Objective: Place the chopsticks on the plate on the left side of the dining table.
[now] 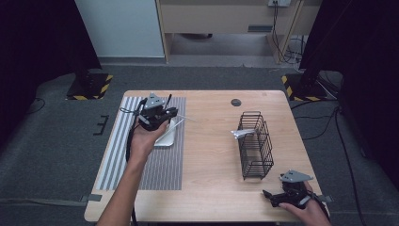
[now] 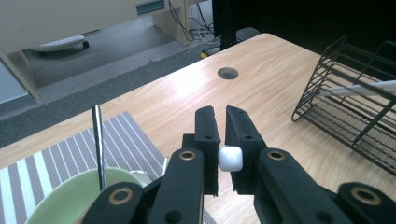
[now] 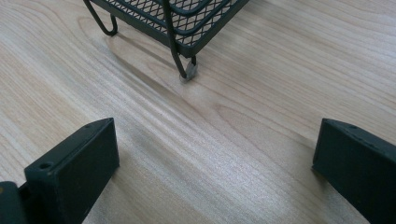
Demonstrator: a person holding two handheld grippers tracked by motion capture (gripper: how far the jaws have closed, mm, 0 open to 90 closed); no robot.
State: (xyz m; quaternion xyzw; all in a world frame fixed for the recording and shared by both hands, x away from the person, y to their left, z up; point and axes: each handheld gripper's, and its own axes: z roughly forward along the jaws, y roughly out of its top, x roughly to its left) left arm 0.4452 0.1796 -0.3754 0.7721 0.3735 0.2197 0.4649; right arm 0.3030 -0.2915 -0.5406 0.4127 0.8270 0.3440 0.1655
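My left gripper (image 1: pixel 170 113) hovers over a pale green bowl (image 1: pixel 168 135) on the striped placemat (image 1: pixel 162 165). Its jaws are shut on the end of a white utensil (image 2: pixel 231 158), whose thin shaft sticks out to the right (image 1: pixel 187 117). In the left gripper view, a metal utensil (image 2: pixel 98 144) stands in the bowl (image 2: pixel 60 198) just left of the gripper (image 2: pixel 222 114). A black wire rack (image 1: pixel 255 143) stands right of centre with another white utensil (image 1: pixel 241 133) lying in it. My right gripper (image 1: pixel 272 197) rests at the front right corner, open (image 3: pixel 215 163) with only bare wood between its jaws.
The rack's near foot (image 3: pixel 187 70) stands a short way ahead of the right gripper. A round cable hole (image 1: pixel 235 102) sits near the table's far edge. Bare wood lies between the placemat and the rack (image 2: pixel 355 116).
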